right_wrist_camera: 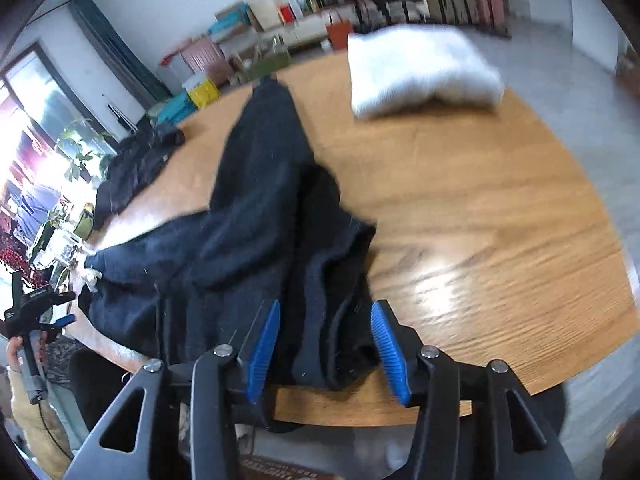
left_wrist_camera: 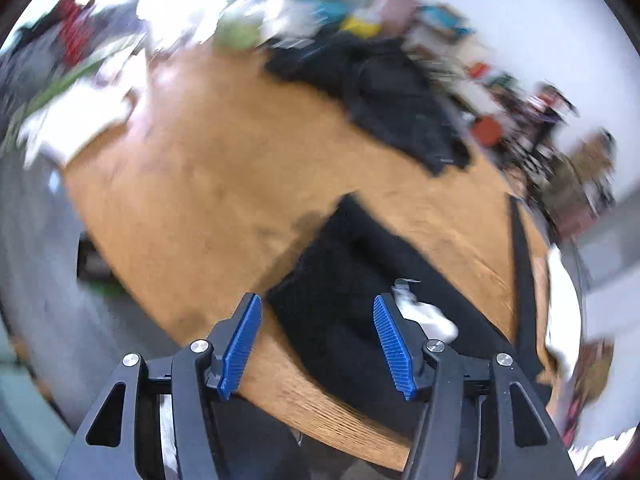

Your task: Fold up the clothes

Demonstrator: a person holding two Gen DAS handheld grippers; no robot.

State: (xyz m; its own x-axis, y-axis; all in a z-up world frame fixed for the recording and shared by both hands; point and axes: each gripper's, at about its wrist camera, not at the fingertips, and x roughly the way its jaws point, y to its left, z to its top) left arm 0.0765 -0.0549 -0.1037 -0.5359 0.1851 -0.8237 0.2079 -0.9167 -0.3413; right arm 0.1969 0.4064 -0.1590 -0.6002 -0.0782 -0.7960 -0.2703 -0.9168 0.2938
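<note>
Open right tongs (right_wrist_camera: 324, 344) straddle black garment (right_wrist_camera: 256, 216) on table (right_wrist_camera: 480, 208).

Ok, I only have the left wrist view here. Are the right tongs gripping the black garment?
Observer: No. The right tongs stand open; the black garment lies between the pads, not pinched.
Operator: Anything folded already?
Observer: Yes, a folded white stack sits on the table, apart from the garment.
Operator: Does the garment hang over the near edge?
Observer: Yes, part of it drapes over the rim under those tongs.
</note>
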